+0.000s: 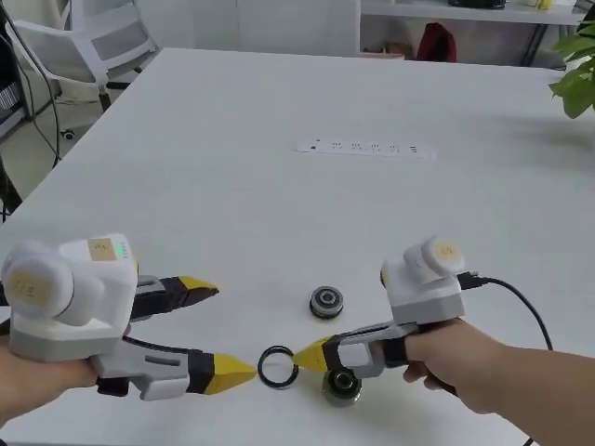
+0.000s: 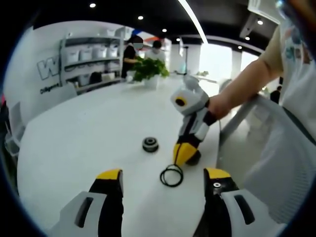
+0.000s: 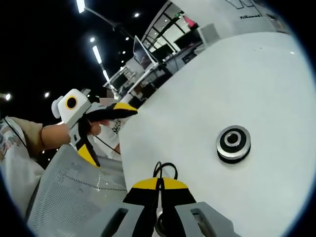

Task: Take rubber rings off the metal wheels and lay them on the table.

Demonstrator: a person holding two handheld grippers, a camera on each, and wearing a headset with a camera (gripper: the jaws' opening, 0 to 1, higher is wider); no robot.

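My right claw [image 3: 158, 184] is pinched shut, as far as I can tell on the near edge of the thin black rubber ring [image 1: 277, 367]. The ring lies flat on the white table [image 1: 279, 186] at its tips, with one small round metal wheel [image 1: 342, 386] beneath the claw and a second metal wheel [image 1: 326, 302] just beyond. My left claw [image 1: 226, 330] stands wide open facing the ring, which I judge to be light, soft and floppy, best pinched across its thin band.

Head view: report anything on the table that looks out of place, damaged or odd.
Nothing stands out. The rubber ring lies flat on the table at the tip of the shut right gripper. The far wheel and near wheel lie flat, and the power strip looks undisturbed.
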